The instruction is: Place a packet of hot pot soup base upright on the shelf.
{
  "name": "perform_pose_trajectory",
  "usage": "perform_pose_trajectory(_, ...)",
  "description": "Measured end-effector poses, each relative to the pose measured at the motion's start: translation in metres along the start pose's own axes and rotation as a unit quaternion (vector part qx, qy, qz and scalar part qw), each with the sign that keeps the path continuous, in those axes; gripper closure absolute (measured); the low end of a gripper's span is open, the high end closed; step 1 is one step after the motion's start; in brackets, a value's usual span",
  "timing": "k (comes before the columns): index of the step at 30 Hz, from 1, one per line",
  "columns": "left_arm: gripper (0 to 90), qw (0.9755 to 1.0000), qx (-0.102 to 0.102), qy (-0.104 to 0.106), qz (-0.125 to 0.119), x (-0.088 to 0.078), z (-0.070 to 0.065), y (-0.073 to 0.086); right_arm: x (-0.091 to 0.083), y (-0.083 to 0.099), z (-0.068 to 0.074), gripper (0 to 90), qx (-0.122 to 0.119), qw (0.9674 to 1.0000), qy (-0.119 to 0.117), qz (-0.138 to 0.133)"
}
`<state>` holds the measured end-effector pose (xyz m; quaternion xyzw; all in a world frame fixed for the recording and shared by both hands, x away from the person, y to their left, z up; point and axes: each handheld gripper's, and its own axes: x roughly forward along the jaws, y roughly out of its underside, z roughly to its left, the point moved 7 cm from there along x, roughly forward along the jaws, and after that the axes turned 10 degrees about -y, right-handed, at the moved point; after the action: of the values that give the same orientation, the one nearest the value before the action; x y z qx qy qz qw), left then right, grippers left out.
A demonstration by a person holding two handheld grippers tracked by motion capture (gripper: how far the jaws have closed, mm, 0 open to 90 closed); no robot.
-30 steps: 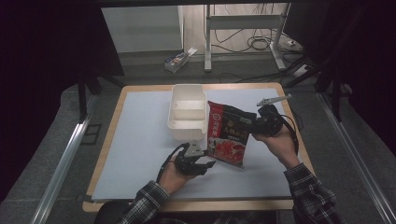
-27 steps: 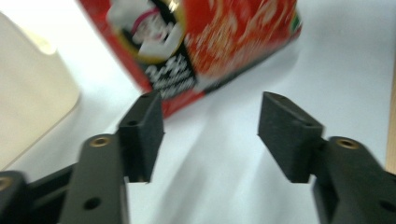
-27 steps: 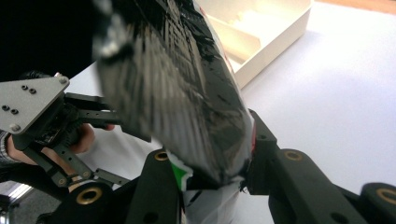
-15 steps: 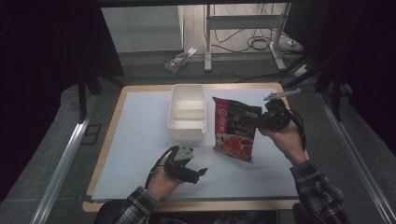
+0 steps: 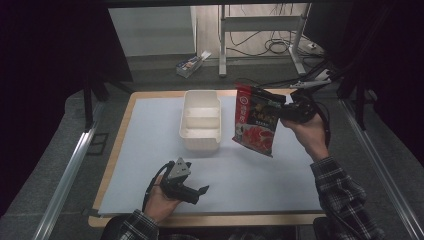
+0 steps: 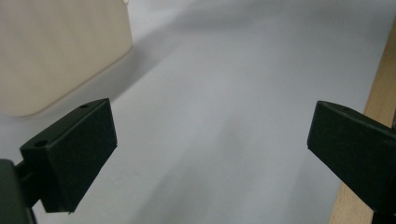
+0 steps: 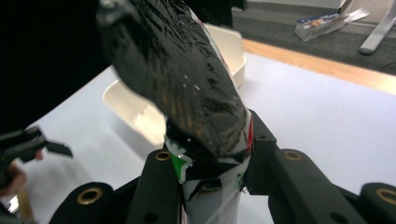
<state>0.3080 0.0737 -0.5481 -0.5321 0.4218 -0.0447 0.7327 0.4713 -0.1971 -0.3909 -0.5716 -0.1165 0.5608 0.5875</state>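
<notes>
A red and black snack bag (image 5: pixel 256 120) hangs in the air to the right of the cream two-compartment tray (image 5: pixel 201 120), held clear of the mat. My right gripper (image 5: pixel 284 113) is shut on the bag's right edge. In the right gripper view the bag's glossy black back (image 7: pixel 187 88) rises between the closed jaws, with the tray (image 7: pixel 140 114) behind it. My left gripper (image 5: pixel 197 193) rests low near the table's front edge, open and holding nothing. In the left gripper view its fingers (image 6: pixel 79 149) stand wide apart over the white mat, the tray's wall (image 6: pixel 56 51) at upper left.
A white mat (image 5: pixel 240 175) covers the wooden table (image 5: pixel 210 220). Beyond the far edge a small box (image 5: pixel 191 63) lies on the floor near metal desk legs (image 5: pixel 220 40) and cables. A metal rail (image 5: pixel 65 175) runs along the left side.
The right gripper has lifted the bag off the mat and carried it up. The left gripper has let go of the bag, drawn back toward the front edge and opened.
</notes>
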Motion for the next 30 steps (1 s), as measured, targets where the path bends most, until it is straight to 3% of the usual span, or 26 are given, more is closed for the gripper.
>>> perform_pose_trajectory(5, 0.1, 0.9999, 0.013, -0.006, -0.003, -0.001, -0.004, 0.003, 0.004, -0.015, -0.003, 71.6, 0.003, 0.9999, 0.004, -0.016)
perform_pose_trajectory(19, 0.0, 0.9997, 0.021, -0.006, 0.007, -0.004, -0.011, 0.011, 0.032, -0.047, -0.008, 71.8, 0.002, 0.9992, 0.013, -0.038)
perform_pose_trajectory(30, 0.0, 0.9996, 0.012, -0.021, 0.017, -0.002, -0.001, 0.019, 0.065, -0.060, -0.003, 71.8, 0.003, 0.9988, 0.000, -0.048)
